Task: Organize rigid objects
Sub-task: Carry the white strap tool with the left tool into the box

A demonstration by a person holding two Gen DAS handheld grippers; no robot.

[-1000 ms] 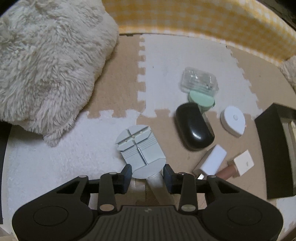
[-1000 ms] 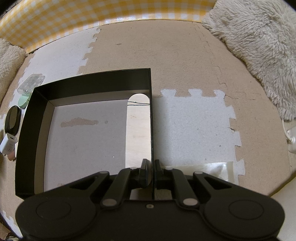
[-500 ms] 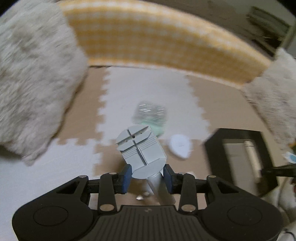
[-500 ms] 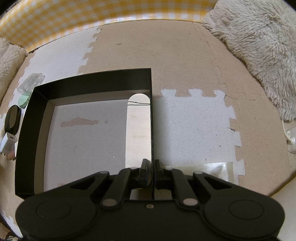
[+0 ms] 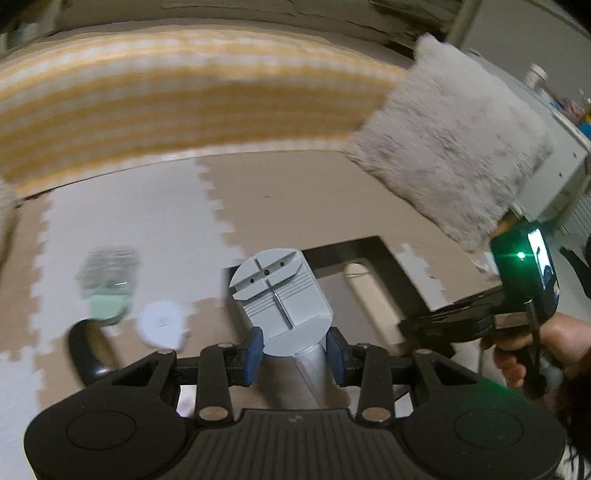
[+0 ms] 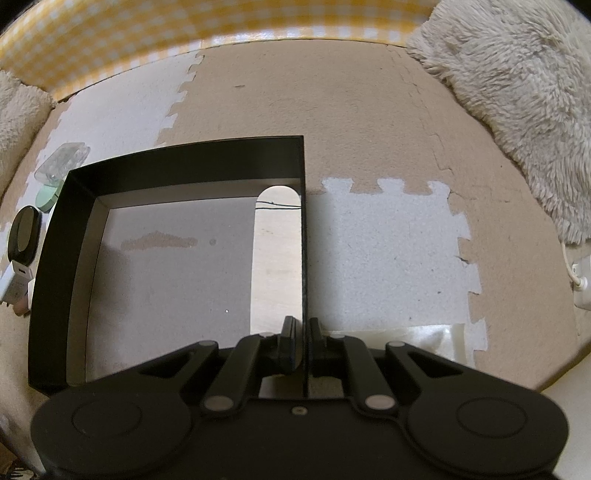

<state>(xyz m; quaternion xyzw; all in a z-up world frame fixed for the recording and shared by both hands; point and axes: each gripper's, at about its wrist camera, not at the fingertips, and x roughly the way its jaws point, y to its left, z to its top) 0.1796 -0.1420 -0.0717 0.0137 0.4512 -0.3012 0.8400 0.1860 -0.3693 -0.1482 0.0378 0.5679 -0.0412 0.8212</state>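
My left gripper (image 5: 294,353) is shut on a grey round tool (image 5: 282,301) with grooves and a metal stem, held in the air in front of the black box (image 5: 399,269). My right gripper (image 6: 303,334) is shut on the box's right wall (image 6: 303,221) and shows from the side in the left wrist view (image 5: 443,328). The black box (image 6: 177,162) is open-topped with a grey floor. On the mat to the left lie a black case (image 5: 88,350), a white puck (image 5: 160,325), a green disc (image 5: 109,304) and a clear plastic case (image 5: 110,267).
A fluffy white cushion (image 6: 517,96) lies at the right, another cushion (image 6: 18,118) at the left. A yellow checked wall (image 6: 184,26) runs along the back. A white charger (image 6: 14,284) sits left of the box. A white plug (image 6: 581,280) lies at the far right.
My left gripper has lifted the grey tool off the mat and swung it right, toward the black box. My right gripper has kept still on the box wall.
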